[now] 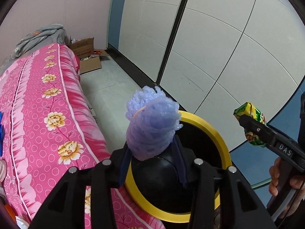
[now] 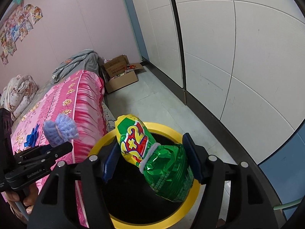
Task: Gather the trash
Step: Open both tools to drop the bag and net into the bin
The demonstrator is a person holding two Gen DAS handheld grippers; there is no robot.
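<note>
Our left gripper [image 1: 152, 152] has its fingers [image 1: 124, 164] partly spread around a rolled purple foam net [image 1: 152, 122], both pads against its lower sides, so it is grasped above the bin. Our right gripper [image 2: 150, 162] stands wider: the right pad touches a crumpled green and yellow snack bag [image 2: 152, 152], while a gap shows at the left pad, so the bag looks let go. A pale band wraps the bag's middle. Both pieces hang over the yellow-rimmed black trash bin [image 1: 223, 139], which stands on the pale tiled floor [image 1: 112, 80] just beside the bed's pink flowered cover [image 1: 47, 105]. Open cardboard boxes [image 1: 85, 57] sit by the pink wall, near white wardrobe doors [image 1: 228, 47].
</note>
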